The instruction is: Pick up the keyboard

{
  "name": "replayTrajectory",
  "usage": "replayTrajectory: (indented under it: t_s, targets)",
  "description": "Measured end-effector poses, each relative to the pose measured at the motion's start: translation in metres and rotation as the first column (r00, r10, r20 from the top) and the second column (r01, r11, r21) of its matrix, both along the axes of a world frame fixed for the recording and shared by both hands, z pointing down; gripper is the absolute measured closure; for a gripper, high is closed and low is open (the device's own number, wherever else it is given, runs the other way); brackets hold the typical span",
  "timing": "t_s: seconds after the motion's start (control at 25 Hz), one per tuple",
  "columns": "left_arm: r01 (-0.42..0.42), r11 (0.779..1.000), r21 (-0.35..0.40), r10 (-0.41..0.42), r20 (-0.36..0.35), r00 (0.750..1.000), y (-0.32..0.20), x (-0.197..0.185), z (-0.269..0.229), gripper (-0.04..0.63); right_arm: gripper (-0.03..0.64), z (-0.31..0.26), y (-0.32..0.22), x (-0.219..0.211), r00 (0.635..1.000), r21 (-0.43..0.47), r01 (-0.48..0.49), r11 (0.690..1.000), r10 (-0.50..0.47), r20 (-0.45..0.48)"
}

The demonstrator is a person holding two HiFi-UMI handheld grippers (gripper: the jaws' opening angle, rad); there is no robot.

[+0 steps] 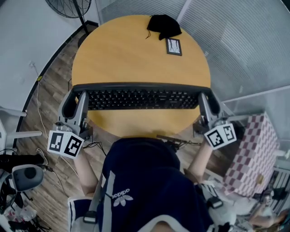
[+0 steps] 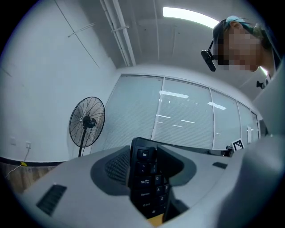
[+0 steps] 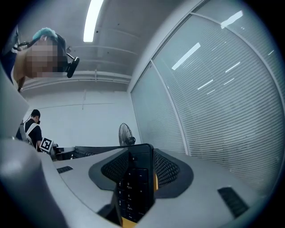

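A long black keyboard (image 1: 141,97) is held level above the round wooden table (image 1: 122,54), keys up. My left gripper (image 1: 78,99) is shut on the keyboard's left end, and my right gripper (image 1: 204,100) is shut on its right end. In the left gripper view the keyboard's end (image 2: 147,178) with the Esc key stands clamped between the grey jaws. The right gripper view has the number-pad end (image 3: 133,185) pinched the same way. A strip of yellow tabletop shows under the keys in both gripper views.
A black cloth (image 1: 164,25) and a small framed card (image 1: 174,46) lie at the table's far edge. A standing fan (image 1: 70,7) is at the far left. A checkered box (image 1: 251,154) sits on the right. The person's dark shorts (image 1: 145,181) fill the foreground.
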State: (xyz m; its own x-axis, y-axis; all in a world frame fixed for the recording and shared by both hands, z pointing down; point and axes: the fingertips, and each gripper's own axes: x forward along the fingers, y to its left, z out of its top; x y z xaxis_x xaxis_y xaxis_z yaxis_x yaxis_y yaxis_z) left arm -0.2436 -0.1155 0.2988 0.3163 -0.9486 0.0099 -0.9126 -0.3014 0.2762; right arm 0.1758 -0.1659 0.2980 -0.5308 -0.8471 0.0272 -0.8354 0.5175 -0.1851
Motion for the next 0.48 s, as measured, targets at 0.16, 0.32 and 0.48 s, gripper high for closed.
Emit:
replayTrajectory:
  t_s: [0.16, 0.32, 0.48]
  targets:
    - [0.006, 1.0, 0.005, -0.006, -0.018, 1.0, 0.016, -0.007, -0.009, 0.411, 0.459, -0.014, 0.013, -0.007, 1.0, 0.024, 0.005, 1.0, -0.004, -0.013]
    - [0.007, 1.0, 0.013, -0.007, -0.03, 1.0, 0.023, -0.008, -0.017, 0.411, 0.459, -0.023, 0.019, -0.007, 1.0, 0.042, 0.008, 0.999, -0.008, -0.001]
    - [-0.001, 1.0, 0.013, 0.002, -0.04, 0.999, 0.03, -0.007, -0.023, 0.411, 0.459, -0.035, 0.031, -0.007, 1.0, 0.054, -0.003, 0.999, 0.003, -0.017]
